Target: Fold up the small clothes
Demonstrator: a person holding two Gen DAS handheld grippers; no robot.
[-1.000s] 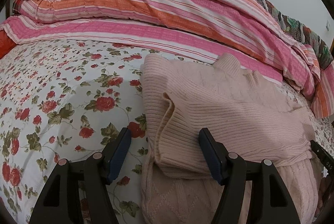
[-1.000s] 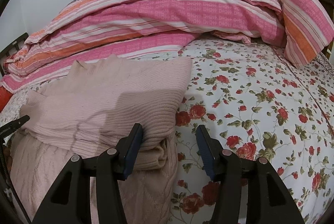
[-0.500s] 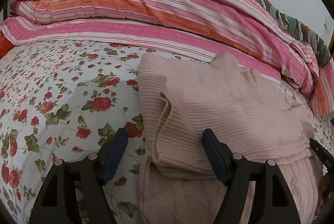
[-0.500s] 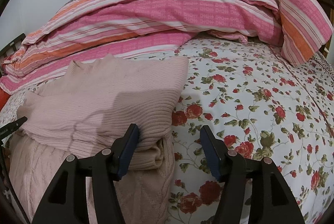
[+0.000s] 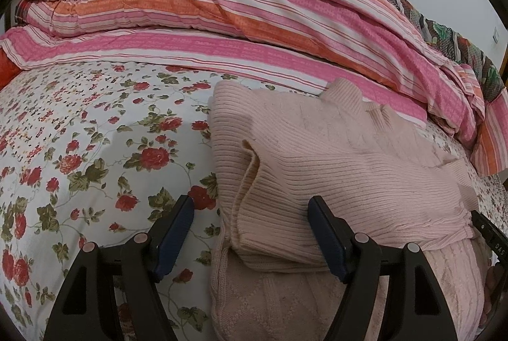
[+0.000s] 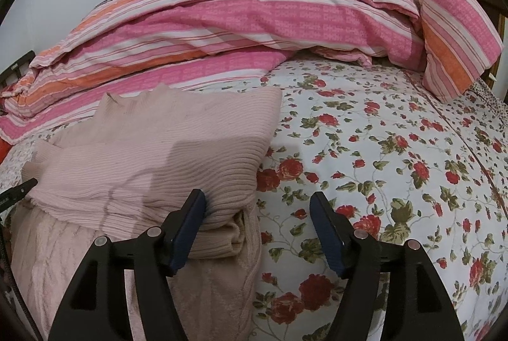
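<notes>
Bed (image 5: 79, 134) with floral sheet, striped pink-orange quilt (image 5: 222, 7) bunched behind. Pink ribbed-knit sweater (image 5: 333, 166) lies folded, 2 layers visible, cable-knit part underneath. Left gripper (image 5: 250, 233) jaws wide, straddling the sweater's left edge, not pressing. Right gripper (image 6: 257, 229) jaws opening; the sweater's right corner between them, left pad touching the fold.

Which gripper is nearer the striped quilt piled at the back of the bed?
Neither clearly. The left gripper and the right gripper, its jaws opening, both sit at the pink sweater's near edge, opposite corners, with the striped quilt beyond it.
</notes>
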